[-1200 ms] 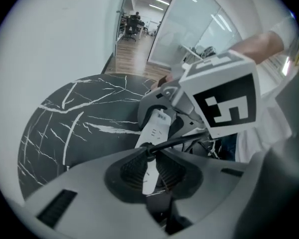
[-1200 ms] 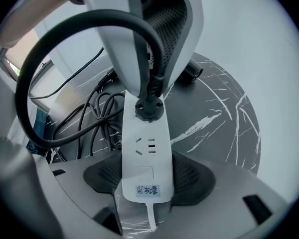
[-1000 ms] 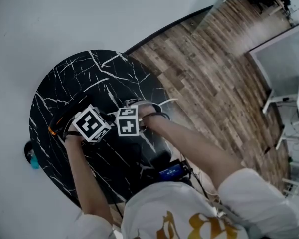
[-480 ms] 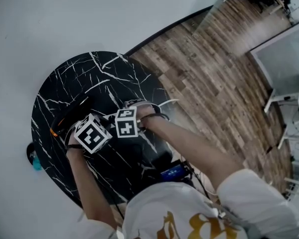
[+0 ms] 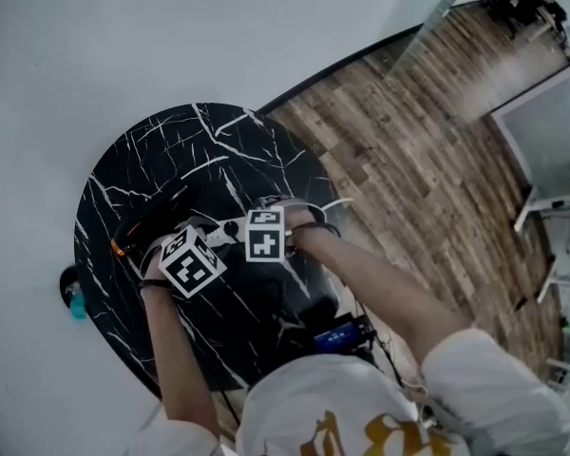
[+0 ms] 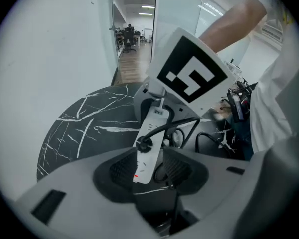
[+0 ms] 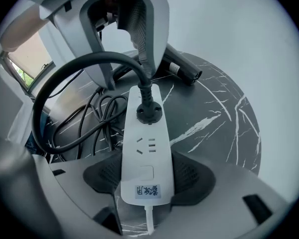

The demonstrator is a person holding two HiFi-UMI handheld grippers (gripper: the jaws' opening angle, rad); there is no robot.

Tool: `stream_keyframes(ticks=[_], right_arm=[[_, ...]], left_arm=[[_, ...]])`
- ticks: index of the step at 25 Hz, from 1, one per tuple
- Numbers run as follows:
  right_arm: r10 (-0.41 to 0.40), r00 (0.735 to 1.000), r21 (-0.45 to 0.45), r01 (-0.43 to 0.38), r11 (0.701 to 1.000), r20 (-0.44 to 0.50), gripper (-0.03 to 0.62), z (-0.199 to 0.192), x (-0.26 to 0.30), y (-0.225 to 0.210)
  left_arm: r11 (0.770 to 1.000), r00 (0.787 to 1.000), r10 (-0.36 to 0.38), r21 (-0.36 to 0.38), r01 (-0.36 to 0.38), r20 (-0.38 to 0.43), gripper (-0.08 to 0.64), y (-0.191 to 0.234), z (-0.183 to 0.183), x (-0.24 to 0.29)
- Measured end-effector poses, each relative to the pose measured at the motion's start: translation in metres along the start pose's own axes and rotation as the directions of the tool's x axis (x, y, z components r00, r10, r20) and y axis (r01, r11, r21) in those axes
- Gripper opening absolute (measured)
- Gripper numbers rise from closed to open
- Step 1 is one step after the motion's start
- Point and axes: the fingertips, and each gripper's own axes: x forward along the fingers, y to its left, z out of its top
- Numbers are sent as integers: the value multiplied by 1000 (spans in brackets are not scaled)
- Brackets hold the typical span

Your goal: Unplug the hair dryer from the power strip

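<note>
Looking down from the head camera, I see a round black marble worktop with white veins (image 5: pixel 133 160) and both hands low over it. My right tongs (image 7: pixel 147 176) are clamped on the long white plastic power strip (image 7: pixel 145 148). Their dark pads press its two long sides at the end where its thin white lead leaves. The strip lies flat on the worktop, running away from those tongs. The round black plug (image 7: pixel 149 112) of the hair dryer is seated in the strip, one empty socket past that grip. Its thick black cord (image 7: pixel 104 57) rises from it, arcs over to the left of the right gripper view and drops out of sight.

My left tongs (image 6: pixel 148 162) come at the strip from its other end, pointing steeply down. Their jaws have just been opening and now stand apart. The strip's end with its small red light lies between the pads, and a gap shows between it and the pad on the view's right. The plug sits just past the tips, and these tongs grip nothing.

The black hair dryer with a tubular body (image 7: pixel 178 68) lies on the worktop beyond the strip, near the far rim, apart from both tongs. A loose tangle of thin black cable (image 7: pixel 97 116) rests on the worktop beside the strip. Wooden plank floor (image 5: pixel 427 160) shows past the worktop's edge.
</note>
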Motion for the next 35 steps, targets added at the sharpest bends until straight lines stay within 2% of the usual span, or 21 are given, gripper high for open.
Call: stream_keyframes(ticks=[2,8,12,13,16,20,25,28,30,32,33,35], right_arm=[[1,1000,-6,-1,1000,0,265,0,0,0],[4,1000,-18,-4,1000,7,265,0,0,0],[5,1000,-38,-4,999,16,265,0,0,-1],[4,1000,-44,-3,999,22,265,0,0,0],[-8,999,-58,11,998,52,265,-2,-2,0],[-24,989,-50,31,998,146,265,13,-5,1],[40,994,-30,-38,999,98,267,18,-3,2],[20,994,-71,-12,997,106,266,19,-2,5],[12,993,-86,-2,996,120,265,19,-1,7],[28,990,-33,-24,999,141,265,19,-1,8],[34,988,-6,-34,999,150,265,19,-1,8],[44,987,25,-49,998,157,267,18,-2,7]], left_arm=[[1000,1000,13,21,-13,10,144,2,2,4],[989,999,36,145,-38,22,144,11,17,24],[981,999,29,193,-22,-31,126,10,15,36],[981,999,26,195,-18,-39,75,10,13,37],[981,999,15,192,-9,-28,58,11,14,38],[980,999,14,200,-6,-36,58,10,14,42],[983,997,-28,177,41,-75,52,7,16,38],[986,994,-50,152,65,-98,51,4,12,34],[988,990,-119,93,126,-75,51,8,12,32],[978,980,-194,66,196,-33,51,13,20,30],[975,978,-207,74,208,-19,54,13,25,29],[980,987,-158,119,160,-24,52,11,30,29]])
